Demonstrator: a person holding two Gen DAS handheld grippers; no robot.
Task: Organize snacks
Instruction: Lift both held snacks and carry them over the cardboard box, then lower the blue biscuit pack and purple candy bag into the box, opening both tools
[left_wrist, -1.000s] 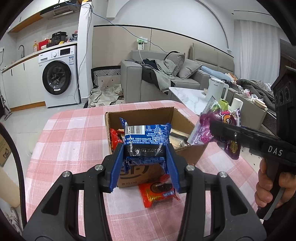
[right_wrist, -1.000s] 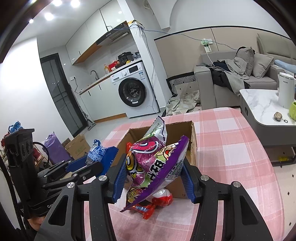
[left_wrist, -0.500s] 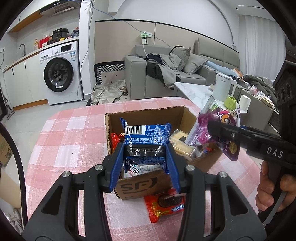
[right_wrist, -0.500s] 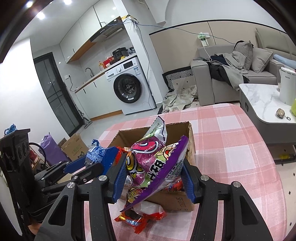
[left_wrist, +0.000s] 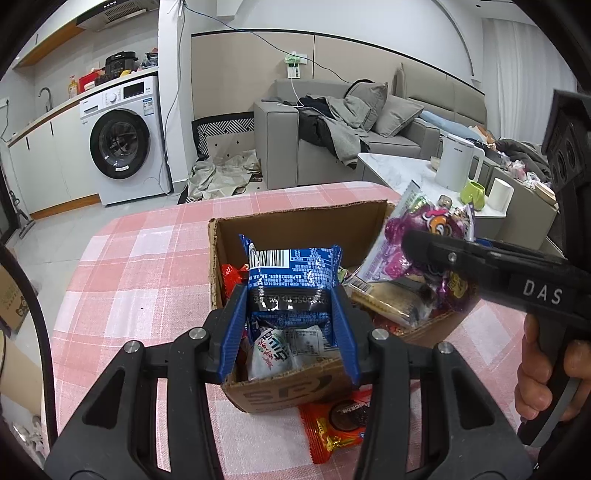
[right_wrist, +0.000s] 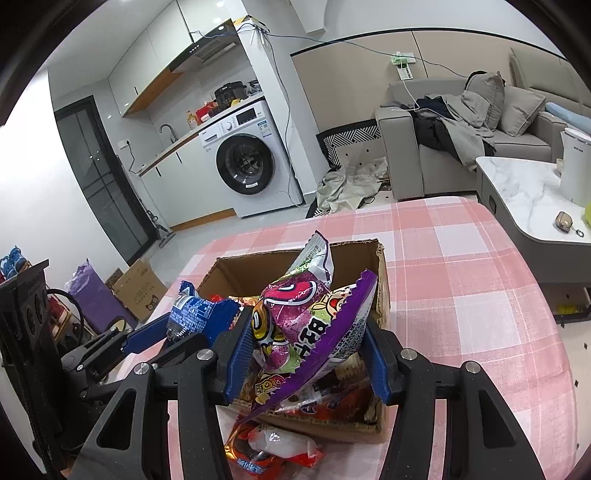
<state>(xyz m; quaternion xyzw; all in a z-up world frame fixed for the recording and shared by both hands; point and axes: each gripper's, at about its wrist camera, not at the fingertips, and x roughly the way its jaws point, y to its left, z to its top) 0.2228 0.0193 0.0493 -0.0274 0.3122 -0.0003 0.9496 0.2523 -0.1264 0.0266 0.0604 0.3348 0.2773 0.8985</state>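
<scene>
Blue plastic crinkles between my left gripper (left_wrist: 290, 314) jaws, which are clamped on a blue snack packet (left_wrist: 291, 277) held upright over the near end of the open cardboard box (left_wrist: 295, 229). My right gripper (right_wrist: 306, 354) jaws pinch a purple candy bag (right_wrist: 314, 332) above the box's other side. Inside the box lie a white-wrapped snack (left_wrist: 280, 350), a cracker pack (left_wrist: 388, 302) and red wrappers. An orange-red cookie packet (left_wrist: 340, 417) lies on the pink checked table (left_wrist: 147, 280), touching the box's near wall.
</scene>
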